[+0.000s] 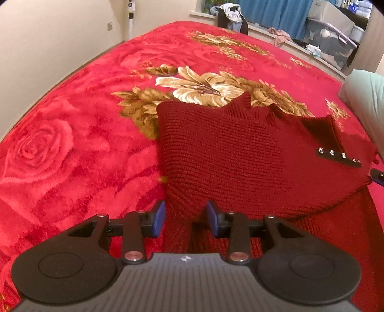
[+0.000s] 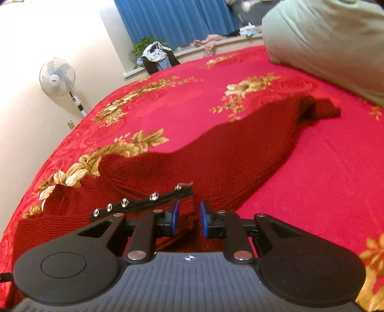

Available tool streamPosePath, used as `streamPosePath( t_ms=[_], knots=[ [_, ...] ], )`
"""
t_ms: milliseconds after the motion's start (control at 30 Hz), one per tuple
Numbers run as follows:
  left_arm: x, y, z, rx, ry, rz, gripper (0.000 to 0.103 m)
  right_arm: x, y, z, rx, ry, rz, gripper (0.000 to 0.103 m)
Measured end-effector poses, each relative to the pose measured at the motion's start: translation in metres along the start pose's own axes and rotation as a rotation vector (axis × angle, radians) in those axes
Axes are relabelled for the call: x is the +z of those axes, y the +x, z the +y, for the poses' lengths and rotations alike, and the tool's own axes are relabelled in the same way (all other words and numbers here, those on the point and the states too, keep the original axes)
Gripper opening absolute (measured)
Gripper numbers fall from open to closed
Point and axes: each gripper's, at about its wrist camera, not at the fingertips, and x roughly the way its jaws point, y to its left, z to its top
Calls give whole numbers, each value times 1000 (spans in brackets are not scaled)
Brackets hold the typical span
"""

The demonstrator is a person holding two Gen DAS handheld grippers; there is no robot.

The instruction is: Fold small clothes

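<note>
A: Where is the sweater (image 1: 228,153) found?

B: It is spread on the bed (image 1: 79,148), over the red blanket with its gold flowers. One sleeve (image 2: 264,134) is stretched out from the body of the sweater toward the pillow (image 2: 331,40). A black strap (image 2: 144,201) set with shiny studs is seen on the sweater, at its near edge in the right wrist view.

A: How are the left tongs (image 1: 186,218) held?

B: They are pointed down at the sweater's near edge. A raised fold of knit is seen between the blue pads (image 1: 160,218), but a gap is left on each side of it. The left tongs are read as released, nothing being gripped.

A: And the right tongs (image 2: 190,219)?

B: They are placed just beside the studded strap, at the sweater's other near corner. The pads (image 2: 176,217) are drawn close together, with dark knit seen in the narrow gap. Whether the cloth is actually pinched cannot be told.

A: What is seen beyond the sweater?

B: A fan (image 2: 57,76) is stood by the wall, and blue curtains (image 2: 172,21) are hung behind the far edge of the bed.
</note>
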Motion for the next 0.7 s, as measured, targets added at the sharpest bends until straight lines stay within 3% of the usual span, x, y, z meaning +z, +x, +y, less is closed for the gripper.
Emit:
streamPosePath(
  t_ms=[267, 400, 433, 700],
  knots=[
    [1, -4, 0, 2, -3, -3, 41, 1, -1, 25, 61, -76, -17, 20],
    [0, -6, 0, 3, -4, -4, 41, -11, 33, 25, 12, -117, 144, 18],
    [0, -7, 0, 3, -5, -4, 41, -14, 36, 24, 5, -147, 149, 17],
    [12, -35, -8, -51, -3, -76, 41, 1, 9, -4, 47, -169, 67, 18]
  ],
)
